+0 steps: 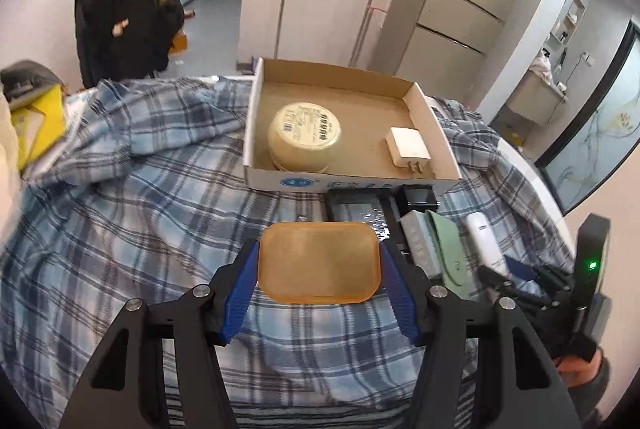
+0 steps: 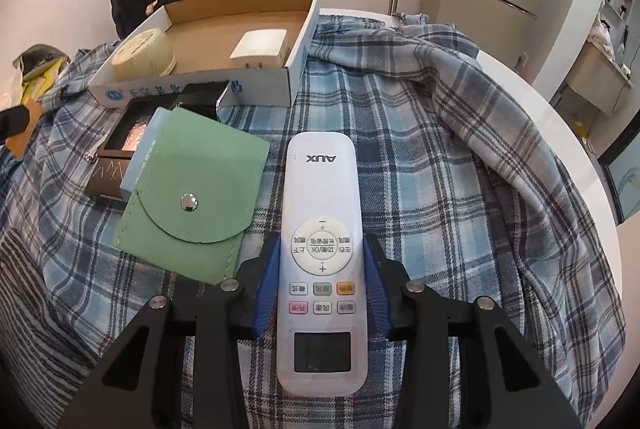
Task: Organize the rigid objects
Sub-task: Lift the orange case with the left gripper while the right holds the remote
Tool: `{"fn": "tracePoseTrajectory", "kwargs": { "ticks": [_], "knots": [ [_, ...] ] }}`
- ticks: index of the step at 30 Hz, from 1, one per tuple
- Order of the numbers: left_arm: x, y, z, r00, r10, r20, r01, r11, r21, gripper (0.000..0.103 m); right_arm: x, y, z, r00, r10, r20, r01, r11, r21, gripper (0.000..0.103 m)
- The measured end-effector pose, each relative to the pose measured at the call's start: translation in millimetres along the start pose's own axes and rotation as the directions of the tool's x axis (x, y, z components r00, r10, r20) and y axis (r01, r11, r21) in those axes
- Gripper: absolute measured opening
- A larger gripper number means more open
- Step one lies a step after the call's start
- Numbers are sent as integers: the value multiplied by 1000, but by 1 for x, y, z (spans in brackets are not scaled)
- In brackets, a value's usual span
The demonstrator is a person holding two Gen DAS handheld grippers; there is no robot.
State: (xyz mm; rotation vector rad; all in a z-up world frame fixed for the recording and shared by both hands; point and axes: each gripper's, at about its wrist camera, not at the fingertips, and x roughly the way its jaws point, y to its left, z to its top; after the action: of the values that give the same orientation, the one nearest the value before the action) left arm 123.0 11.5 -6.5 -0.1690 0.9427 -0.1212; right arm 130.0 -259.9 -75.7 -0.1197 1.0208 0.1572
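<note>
between the blue pads of the right gripper (image 2: 320, 281) lies a white remote (image 2: 321, 261), low in the frame, jaws closed on its sides. left gripper (image 1: 319, 265) clamps an orange lid (image 1: 319, 262). lift straight, then go to the cardboard box (image 2: 298, 61), upper left.

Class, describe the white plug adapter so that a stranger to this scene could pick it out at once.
Find the shallow open cardboard box standing on the blue plaid cloth. Two things lie inside it: a round cream tub on the left and, at the right wall, the white square plug adapter. It alone is flat-sided, with two metal prongs pointing towards the box's near edge.
</note>
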Motion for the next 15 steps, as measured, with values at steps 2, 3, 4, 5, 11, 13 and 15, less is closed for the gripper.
{"fn": "tracePoseTrajectory", "kwargs": {
  "ticks": [2,3,4,5,11,13,15],
  "knots": [
    [-1,2,-2,1000,4,-2,-4,1000,-2,62,-4,3,0,999,-35,23,36,999,-21,39],
    [-3,3,-3,1000,1,-7,-1,1000,1,62,-7,5,0,998,-50,37,52,998,-34,39],
    [-5,4,-3,1000,4,-6,-4,1000,4,62,-9,7,1,998,-50,43,52,998,-41,39],
    [-7,5,-4,1000,10,-2,-10,1000,7,62,-11,7,2,998,-38,43,40,998,-41,39],
    [-21,8,-2,1000,18,22,-19,1000,18,62,-29,5,13,999,-9,52,10,1000,-17,39],
    [-24,6,3,999,19,35,-20,1000,21,62,-35,5,20,998,-15,62,17,999,-28,39],
    [-25,2,8,999,19,45,-20,999,29,62,-41,6,28,997,-17,71,20,999,-30,39]
  ]
}}
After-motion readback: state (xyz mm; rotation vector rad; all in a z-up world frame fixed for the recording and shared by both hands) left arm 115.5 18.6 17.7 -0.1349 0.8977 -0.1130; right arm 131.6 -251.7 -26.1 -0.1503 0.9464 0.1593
